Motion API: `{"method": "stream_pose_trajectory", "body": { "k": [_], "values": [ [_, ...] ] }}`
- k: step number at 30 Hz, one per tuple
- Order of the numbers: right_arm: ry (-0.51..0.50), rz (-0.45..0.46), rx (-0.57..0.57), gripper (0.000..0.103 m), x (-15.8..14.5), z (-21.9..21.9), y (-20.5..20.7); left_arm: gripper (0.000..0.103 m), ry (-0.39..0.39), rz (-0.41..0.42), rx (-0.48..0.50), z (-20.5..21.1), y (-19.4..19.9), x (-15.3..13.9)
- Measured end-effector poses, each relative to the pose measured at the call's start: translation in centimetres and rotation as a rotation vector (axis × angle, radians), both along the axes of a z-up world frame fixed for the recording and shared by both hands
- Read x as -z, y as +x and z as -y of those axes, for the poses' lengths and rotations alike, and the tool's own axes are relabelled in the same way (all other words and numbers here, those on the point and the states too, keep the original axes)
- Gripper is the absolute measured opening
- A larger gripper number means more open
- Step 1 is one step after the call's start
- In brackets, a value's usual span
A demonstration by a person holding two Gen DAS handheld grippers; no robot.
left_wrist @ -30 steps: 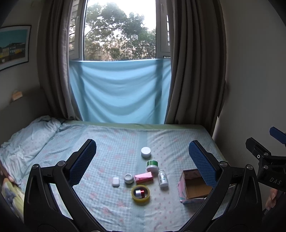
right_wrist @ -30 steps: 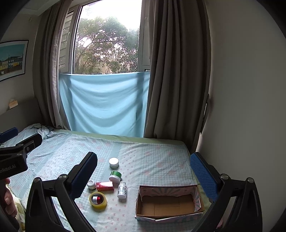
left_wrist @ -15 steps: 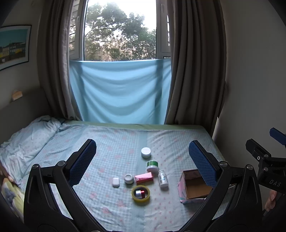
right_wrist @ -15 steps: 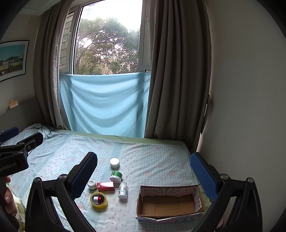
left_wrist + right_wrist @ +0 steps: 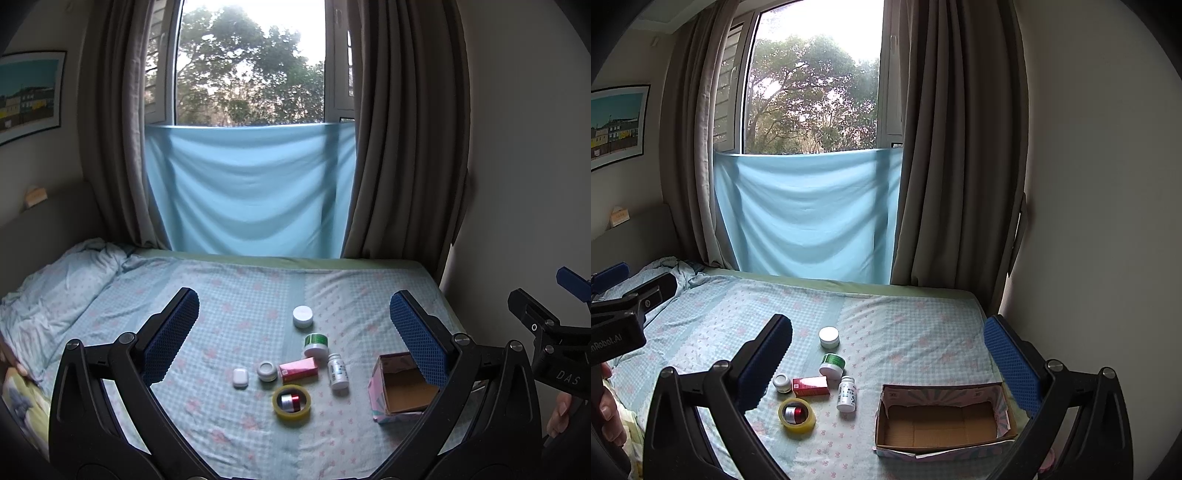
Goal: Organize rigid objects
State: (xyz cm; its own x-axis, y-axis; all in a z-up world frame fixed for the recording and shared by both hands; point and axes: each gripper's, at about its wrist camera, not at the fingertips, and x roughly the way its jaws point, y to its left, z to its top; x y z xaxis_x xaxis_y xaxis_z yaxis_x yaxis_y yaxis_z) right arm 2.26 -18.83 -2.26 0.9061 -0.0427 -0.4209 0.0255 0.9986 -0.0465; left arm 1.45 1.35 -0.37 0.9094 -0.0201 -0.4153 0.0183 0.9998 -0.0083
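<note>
Two pairs of tongs are held above a bed, and nothing has yet been picked up. The left tongs are spread wide and empty; the right tongs are likewise spread wide and empty.

The things to be sorted are gathered in a loose cluster near the middle of the bed: a white-lidded jar farthest back, a green-banded jar nearer, a pink carton lying flat, a white pill bottle on its side just beside the carton, a small round pot, a white earbud case, and a roll of yellow tape with a small red and silver item inside its ring. An open cardboard box sits to the right of the cluster, and it appears empty.

The task is judged to be at its start. The next move probably calls for one pair of tongs to be lowered over a single item and closed on it, then carried to the box.

The bed is covered by a pale blue checked sheet with pink flowers. Behind it, a window is flanked by grey-brown curtains, with a light blue cloth hung across its lower part.
</note>
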Motion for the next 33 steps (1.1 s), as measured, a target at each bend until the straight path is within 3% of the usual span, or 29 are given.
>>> {"method": "stream_pose_trajectory", "body": {
  "k": [25,33],
  "values": [
    [0.002,-0.01,-0.009,0.103,0.4,-0.4,0.7,0.102,-0.011,-0.006,-0.015,-1.3,1.0,0.6],
    [0.021,-0.077,-0.074,0.103,3.2,-1.3,2.3,0.102,-0.022,-0.144,-0.03,-5.1,3.7,3.3]
  ]
}}
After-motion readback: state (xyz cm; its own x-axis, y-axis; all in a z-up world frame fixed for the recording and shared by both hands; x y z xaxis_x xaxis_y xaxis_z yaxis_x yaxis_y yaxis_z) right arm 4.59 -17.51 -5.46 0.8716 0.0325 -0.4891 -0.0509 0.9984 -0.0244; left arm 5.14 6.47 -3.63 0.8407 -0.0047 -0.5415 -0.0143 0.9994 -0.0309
